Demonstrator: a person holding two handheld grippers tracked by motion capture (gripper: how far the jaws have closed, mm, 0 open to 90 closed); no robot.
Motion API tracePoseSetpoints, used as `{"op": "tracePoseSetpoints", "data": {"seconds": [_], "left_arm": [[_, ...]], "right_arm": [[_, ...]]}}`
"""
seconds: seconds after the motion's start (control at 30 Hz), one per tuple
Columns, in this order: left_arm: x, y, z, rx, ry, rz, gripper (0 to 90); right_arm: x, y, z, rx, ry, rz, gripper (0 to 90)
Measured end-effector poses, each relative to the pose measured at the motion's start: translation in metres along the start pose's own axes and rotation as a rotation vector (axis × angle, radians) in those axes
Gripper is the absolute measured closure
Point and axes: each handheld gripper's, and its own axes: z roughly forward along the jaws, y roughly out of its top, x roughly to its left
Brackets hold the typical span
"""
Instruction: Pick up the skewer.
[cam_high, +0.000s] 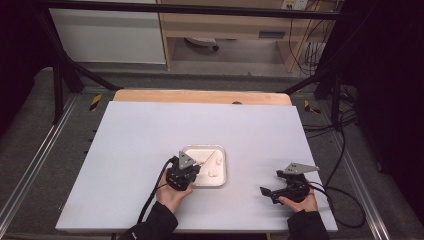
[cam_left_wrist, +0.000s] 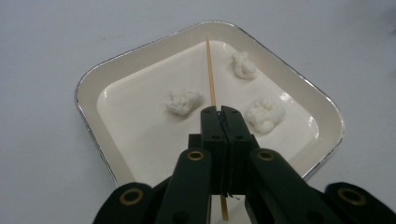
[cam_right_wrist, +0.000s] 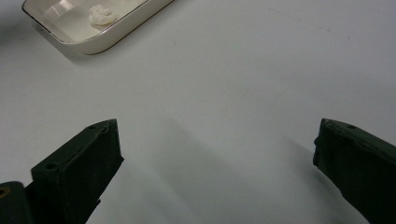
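Left gripper: seen just left of centre in the lower half of the high view, over the left edge of the tray; the grey three-cornered plate was turned upward.
Left jaws: clenched on a thin wooden skewer, held pad to pad in the left gripper view.
Skewer: observed running from between the jaw tips up toward the far rim of the tray; a short end was seen below the pads at the bottom of that frame.
Left hand: wrapped around the gripper body from below, forearm entering at the bottom edge and angled up and to the right.
Tray contents: three white crumbly lumps were noted, one left of the skewer, two to its right. None was touched by the skewer.
Right gripper: found at lower right of the high view, low over the white table, well apart from the tray.
Right jaws: released, standing wide with bare table between them in the right gripper view.
Right hand: held behind the gripper, sleeve at the bottom edge.
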Motion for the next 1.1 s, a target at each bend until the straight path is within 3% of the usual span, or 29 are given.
{"op": "tracePoseSetpoints", "data": {"seconds": [0.3, 0.53, 0.77, 1.1], "left_arm": [[0.002, 0.007, -0.014, -0.018, -0.043, 0.029, 88.8], [0.010, 0.009, -0.027, -0.018, -0.083, 0.061, 88.8], [0.023, 0.006, -0.039, -0.009, -0.130, 0.081, 88.8], [0.028, 0.008, -0.043, 0.010, -0.184, 0.138, 88.8]], "right_arm": [[0.000, 0.001, 0.000, -0.005, 0.001, -0.001, 1.6], [0.005, 0.006, 0.000, -0.014, -0.004, -0.033, 0.8], [0.015, 0.018, 0.001, -0.023, -0.023, -0.091, 0.6], [0.037, 0.033, 0.009, 0.006, -0.052, -0.225, 1.3]]}}
